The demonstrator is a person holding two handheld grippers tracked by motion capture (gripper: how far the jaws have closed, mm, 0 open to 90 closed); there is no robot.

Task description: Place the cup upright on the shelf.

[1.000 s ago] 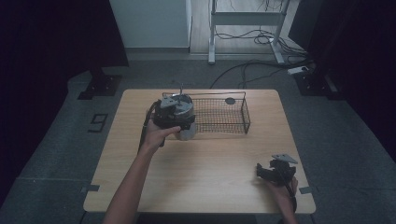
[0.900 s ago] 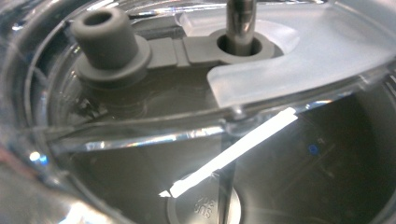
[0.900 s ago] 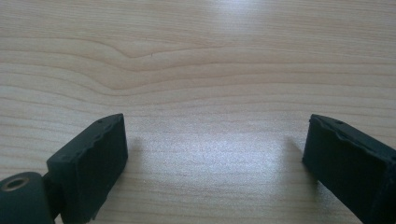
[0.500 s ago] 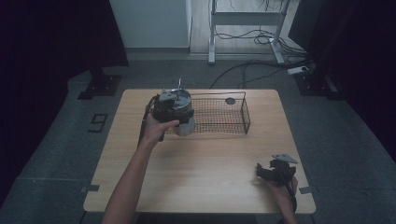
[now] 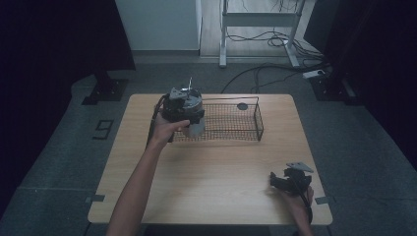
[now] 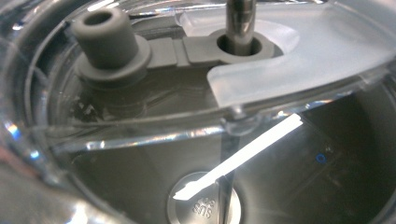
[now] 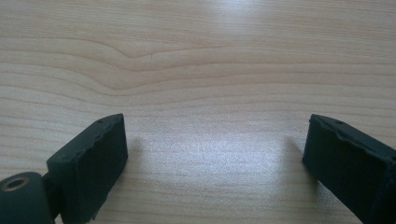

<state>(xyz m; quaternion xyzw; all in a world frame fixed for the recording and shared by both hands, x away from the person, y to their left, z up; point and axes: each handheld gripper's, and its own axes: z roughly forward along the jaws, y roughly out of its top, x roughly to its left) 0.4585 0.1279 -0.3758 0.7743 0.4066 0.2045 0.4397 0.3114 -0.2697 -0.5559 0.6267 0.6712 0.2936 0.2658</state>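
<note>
The right hand-held gripper (image 7: 215,163) looks down along its two black, block-shaped jaws, which stand wide apart with nothing between them. Beneath them lies the pale wooden bench (image 7: 201,70), its grain running across in long wavy lines. A soft shadow falls on the wood beside each jaw, and a bright patch of light shows between them.

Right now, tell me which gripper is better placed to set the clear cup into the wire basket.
Left. The left gripper is at the wire basket's left end with the clear cup right before its camera; the right gripper rests open at the table's near right corner.
</note>
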